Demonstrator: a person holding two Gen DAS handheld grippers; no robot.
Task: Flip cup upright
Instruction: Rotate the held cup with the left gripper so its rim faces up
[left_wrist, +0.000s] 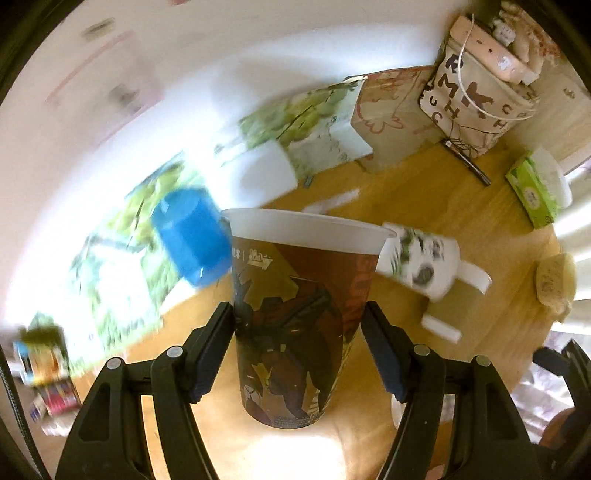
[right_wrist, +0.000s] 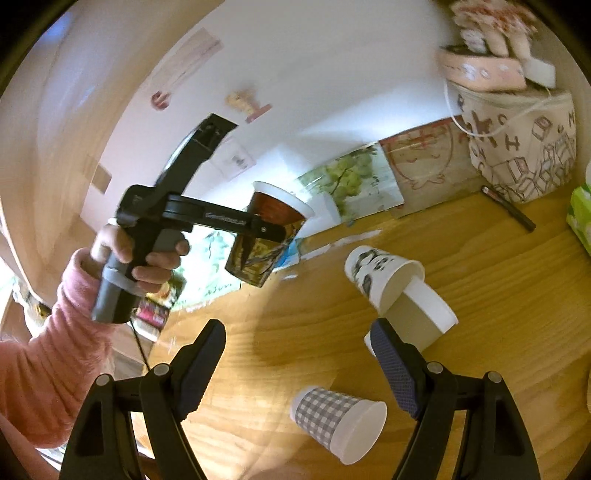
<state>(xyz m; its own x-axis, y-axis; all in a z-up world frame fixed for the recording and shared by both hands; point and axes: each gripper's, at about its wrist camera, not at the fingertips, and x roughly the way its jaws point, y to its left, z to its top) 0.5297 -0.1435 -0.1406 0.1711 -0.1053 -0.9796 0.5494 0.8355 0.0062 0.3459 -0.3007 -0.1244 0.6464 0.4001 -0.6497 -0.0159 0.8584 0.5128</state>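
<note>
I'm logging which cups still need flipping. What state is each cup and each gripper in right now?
brown printed cup: held off the table, mouth up, slightly tilted.
left gripper: shut on the brown printed cup.
right gripper: open, holding nothing.
panda cup: lying on its side.
plain white cup: on its side.
gingham cup: on its side.

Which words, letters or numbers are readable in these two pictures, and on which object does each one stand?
"R", "M", "K", "H", "C": scattered brown letters on the beige fabric bag.
Print near the rim of the brown printed cup, held by the left gripper: too blurred to read.
Green tissue box: round label too small to read.
Embossed word on the left gripper's bar in the right wrist view: blurred.
Papers on the wall: unreadable.
</note>
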